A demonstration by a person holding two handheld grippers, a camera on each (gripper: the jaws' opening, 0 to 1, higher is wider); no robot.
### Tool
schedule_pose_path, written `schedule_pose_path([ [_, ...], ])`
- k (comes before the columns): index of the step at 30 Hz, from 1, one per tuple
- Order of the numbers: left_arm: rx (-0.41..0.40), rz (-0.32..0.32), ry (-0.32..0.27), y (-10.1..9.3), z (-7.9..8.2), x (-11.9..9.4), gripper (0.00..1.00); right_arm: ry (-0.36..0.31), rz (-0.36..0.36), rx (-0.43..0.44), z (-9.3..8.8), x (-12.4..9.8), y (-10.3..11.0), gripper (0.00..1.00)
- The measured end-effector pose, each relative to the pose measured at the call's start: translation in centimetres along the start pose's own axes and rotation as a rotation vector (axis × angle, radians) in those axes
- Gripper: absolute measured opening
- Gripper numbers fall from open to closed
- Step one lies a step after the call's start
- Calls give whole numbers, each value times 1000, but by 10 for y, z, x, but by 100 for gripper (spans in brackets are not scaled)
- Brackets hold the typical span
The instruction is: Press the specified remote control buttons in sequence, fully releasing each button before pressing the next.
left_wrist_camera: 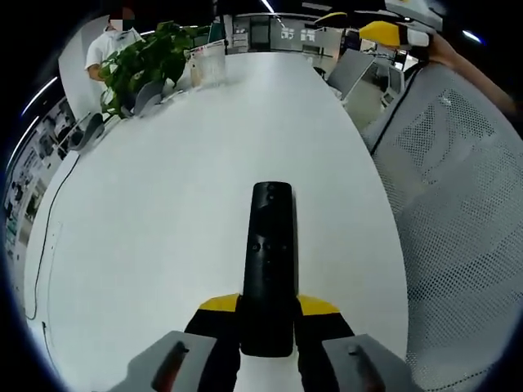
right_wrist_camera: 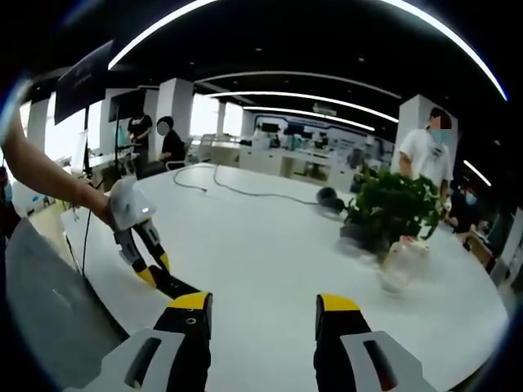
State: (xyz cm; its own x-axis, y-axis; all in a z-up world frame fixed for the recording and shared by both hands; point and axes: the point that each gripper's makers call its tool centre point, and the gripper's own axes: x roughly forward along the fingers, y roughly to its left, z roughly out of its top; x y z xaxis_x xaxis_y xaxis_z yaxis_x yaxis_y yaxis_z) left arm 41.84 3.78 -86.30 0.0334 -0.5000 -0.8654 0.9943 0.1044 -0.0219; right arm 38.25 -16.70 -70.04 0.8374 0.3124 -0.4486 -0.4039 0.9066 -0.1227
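At the bottom centre of the left gripper view my left gripper (left_wrist_camera: pixel 268 314) is clenched on the near end of the black remote control (left_wrist_camera: pixel 270 265), its 2 yellow-tipped jaws on either side of the body, so the remote runs straight up the frame with its button face toward me; I judge it is held this way to steady it over the white table (left_wrist_camera: pixel 163 245) and leave the buttons open to a press. In the right gripper view my right gripper (right_wrist_camera: pixel 263 309) sits at the bottom centre, released, jaws well apart with nothing between them, which I take as readiness for a press not yet begun. Just beyond it, at lower left of that frame, the left gripper holds the remote low over the table. Farther off, a potted plant (right_wrist_camera: pixel 391 208) stands at centre right, with a cable (right_wrist_camera: pixel 237 188) trailing across the table at upper centre, and people stand in the background.
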Motion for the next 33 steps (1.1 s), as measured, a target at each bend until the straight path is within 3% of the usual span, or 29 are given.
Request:
schedule_pose_path([
  [33, -2, -1, -36, -29, -4, -1, 24, 36, 14, -35, -5, 3, 5, 48],
])
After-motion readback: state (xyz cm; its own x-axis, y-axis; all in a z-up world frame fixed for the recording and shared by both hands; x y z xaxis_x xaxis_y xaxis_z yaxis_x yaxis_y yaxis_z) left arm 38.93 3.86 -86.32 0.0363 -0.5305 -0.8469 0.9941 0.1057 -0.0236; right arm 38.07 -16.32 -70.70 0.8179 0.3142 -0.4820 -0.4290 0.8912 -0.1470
